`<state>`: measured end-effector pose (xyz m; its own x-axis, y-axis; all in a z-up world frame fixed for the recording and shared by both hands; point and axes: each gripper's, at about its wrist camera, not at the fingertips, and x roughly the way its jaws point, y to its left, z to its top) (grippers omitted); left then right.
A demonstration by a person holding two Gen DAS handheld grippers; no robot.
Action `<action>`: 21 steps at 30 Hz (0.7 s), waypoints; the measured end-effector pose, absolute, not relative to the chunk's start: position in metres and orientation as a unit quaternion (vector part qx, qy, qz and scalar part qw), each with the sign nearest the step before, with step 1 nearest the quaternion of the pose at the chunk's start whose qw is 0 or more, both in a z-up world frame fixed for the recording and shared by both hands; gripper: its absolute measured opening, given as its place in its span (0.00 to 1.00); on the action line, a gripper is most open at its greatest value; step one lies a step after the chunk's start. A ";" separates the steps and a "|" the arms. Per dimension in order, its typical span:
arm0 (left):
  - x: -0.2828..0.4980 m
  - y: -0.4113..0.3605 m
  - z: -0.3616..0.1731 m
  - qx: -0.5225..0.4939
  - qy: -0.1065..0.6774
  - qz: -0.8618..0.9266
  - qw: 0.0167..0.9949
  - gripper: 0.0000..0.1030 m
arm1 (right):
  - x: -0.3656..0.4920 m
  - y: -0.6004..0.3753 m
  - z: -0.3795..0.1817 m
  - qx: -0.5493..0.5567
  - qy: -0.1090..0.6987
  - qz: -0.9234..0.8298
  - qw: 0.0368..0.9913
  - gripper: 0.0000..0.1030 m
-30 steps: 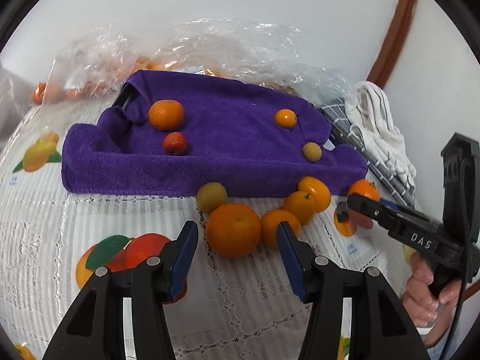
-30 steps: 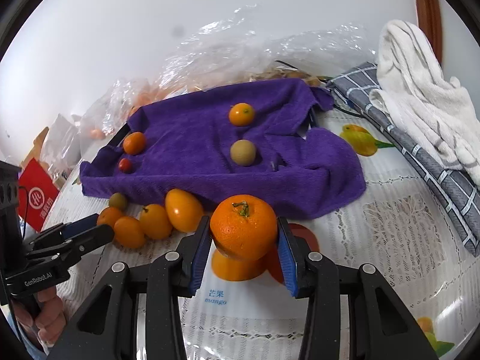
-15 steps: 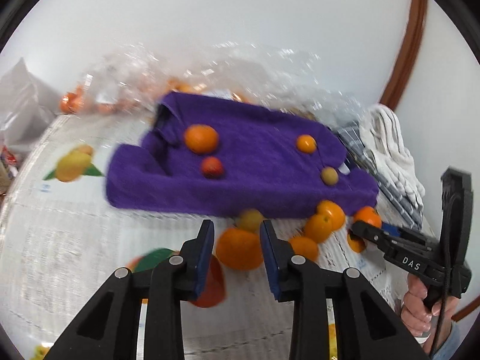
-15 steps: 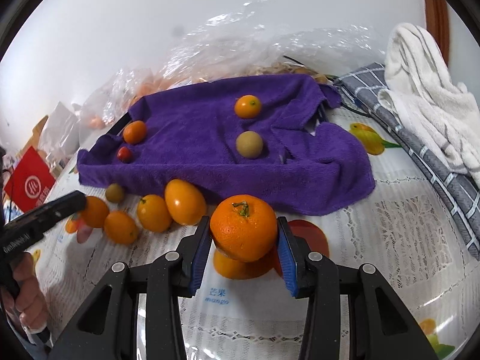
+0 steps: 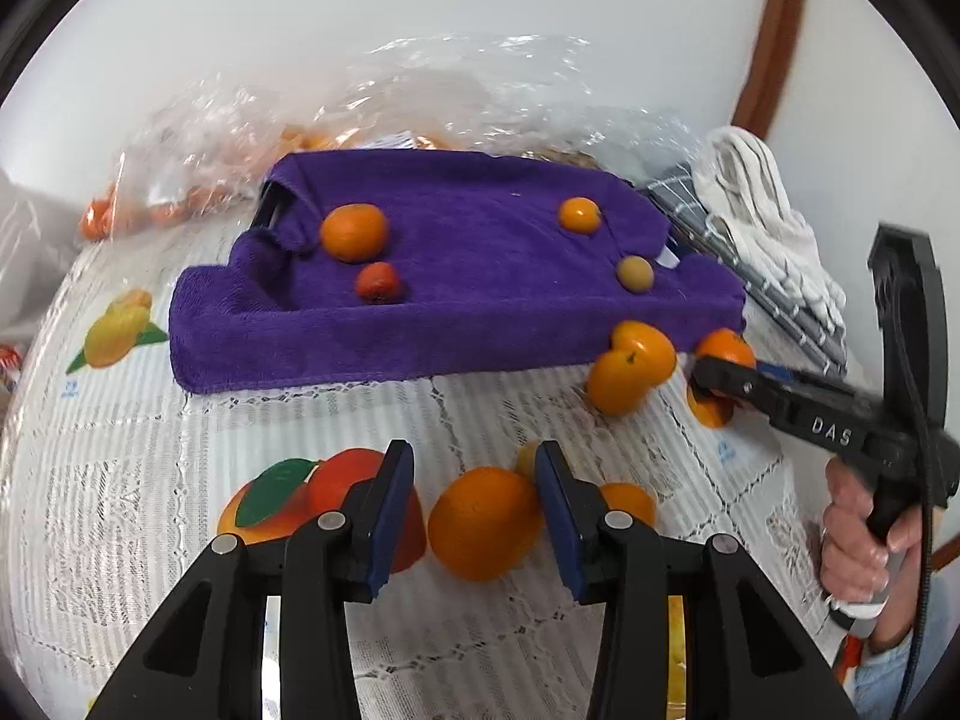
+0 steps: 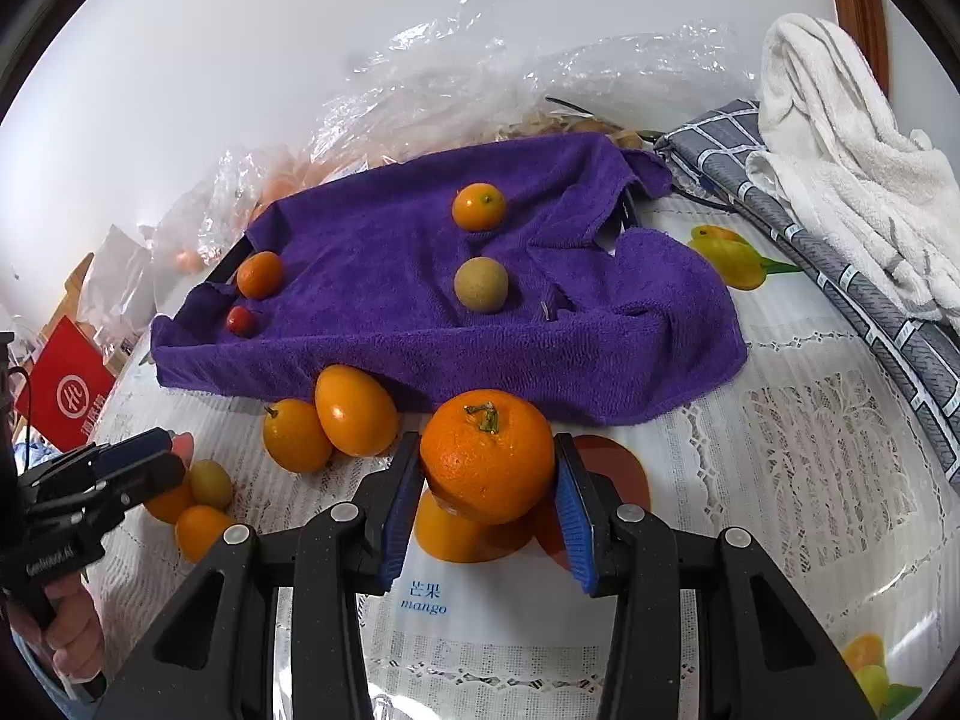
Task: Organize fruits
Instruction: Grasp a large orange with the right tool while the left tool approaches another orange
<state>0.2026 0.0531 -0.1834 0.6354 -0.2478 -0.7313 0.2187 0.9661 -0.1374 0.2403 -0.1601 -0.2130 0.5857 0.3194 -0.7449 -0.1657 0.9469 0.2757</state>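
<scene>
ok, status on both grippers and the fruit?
Right gripper shut on a big orange, held above the table. Left gripper opening around another orange on the tablecloth, pads not pressing. Four fruits on the purple towel; nothing blocking.

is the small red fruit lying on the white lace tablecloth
No, the small round red fruit lies on the purple terry towel, just below a larger orange fruit, not on the tablecloth.

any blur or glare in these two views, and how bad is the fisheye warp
Left wrist view: slightly soft overall, purple towel edges smeared, clear plastic bags washed pale against the wall. Right wrist view: sharp, with small highlights on the held orange and glossy tablecloth. Both views bow strongly toward a dark circular rim.
</scene>
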 end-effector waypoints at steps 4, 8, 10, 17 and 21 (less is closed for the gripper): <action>0.197 0.047 -0.191 0.003 0.420 -0.136 0.897 0.49 | 0.237 -0.159 -0.211 0.083 0.427 0.140 0.889 0.41; 0.186 0.046 -0.198 0.021 0.421 -0.120 0.899 0.54 | 0.238 -0.163 -0.212 0.095 0.430 0.140 0.887 0.41; 0.186 0.049 -0.198 0.015 0.421 -0.116 0.899 0.54 | 0.239 -0.163 -0.212 0.096 0.433 0.136 0.886 0.41; 0.194 0.060 -0.197 -0.029 0.417 -0.110 0.902 0.35 | 0.236 -0.158 -0.211 0.082 0.428 0.141 0.889 0.41; 0.195 0.068 -0.195 -0.061 0.409 -0.113 0.904 0.34 | 0.237 -0.159 -0.211 0.086 0.427 0.140 0.889 0.41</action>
